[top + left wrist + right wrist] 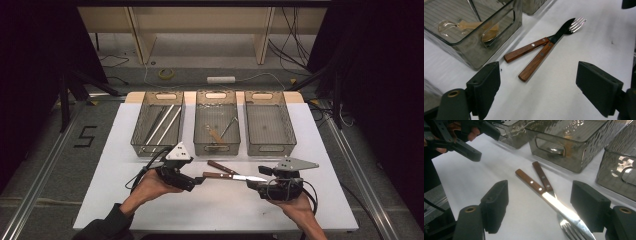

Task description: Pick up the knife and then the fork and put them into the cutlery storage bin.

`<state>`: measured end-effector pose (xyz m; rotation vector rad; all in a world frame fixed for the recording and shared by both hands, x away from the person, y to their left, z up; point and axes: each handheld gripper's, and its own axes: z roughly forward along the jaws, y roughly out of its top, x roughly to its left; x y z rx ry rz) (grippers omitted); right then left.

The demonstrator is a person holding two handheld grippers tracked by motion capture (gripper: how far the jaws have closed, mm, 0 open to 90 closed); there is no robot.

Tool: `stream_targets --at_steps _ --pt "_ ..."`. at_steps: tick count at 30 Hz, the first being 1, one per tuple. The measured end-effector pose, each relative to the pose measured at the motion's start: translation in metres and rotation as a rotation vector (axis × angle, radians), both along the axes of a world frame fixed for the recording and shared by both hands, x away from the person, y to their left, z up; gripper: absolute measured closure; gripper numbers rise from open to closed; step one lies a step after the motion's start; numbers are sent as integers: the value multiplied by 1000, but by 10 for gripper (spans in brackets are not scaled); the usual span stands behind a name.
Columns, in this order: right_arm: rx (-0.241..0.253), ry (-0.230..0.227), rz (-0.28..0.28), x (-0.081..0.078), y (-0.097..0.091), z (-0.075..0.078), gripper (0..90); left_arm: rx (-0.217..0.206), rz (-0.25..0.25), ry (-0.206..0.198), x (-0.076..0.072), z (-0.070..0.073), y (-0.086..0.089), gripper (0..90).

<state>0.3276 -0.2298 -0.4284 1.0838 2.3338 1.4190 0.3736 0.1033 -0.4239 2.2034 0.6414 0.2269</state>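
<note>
Knife (235,176) and fork (222,167) lie crossed on the worktop (150,200), at 6 o'clock from the middle bin (216,122). Left gripper (197,181) and right gripper (252,184) both hang wide open at either end, probably lining up a grab for sorting.

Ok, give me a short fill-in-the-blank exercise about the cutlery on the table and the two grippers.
1. The knife and the fork lie on the white table, and their handles are made of ____.
2. Behind them stand ____ clear bins.
3. The left gripper and the right gripper both have their jaws ____.
4. The knife's blade lies across the ____.

Missing words: wood; three; open; fork
</note>
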Motion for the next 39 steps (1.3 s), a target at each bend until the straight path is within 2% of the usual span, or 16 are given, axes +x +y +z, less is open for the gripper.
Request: stream_targets --at_steps 4,6,13,16,22,29,39 --pt "-8 -1 1 -2 -2 1 318 32 -33 -2 5 0 -12 212" --pt "-5 -1 -2 -4 -3 1 318 66 -57 -4 7 -2 -18 228" --pt "-5 0 -7 -7 -7 0 318 155 -97 11 19 -15 -36 293" --pt "-7 5 -9 -6 -9 0 318 180 -115 21 25 -20 -42 333" --pt "-9 9 -8 -6 -8 -1 319 220 -137 35 32 -31 -48 394" --pt "-13 10 -1 -5 -5 -2 320 273 -170 33 38 -39 -56 465" --pt "-18 14 2 -4 -5 -4 322 304 -201 44 45 -45 -62 552"
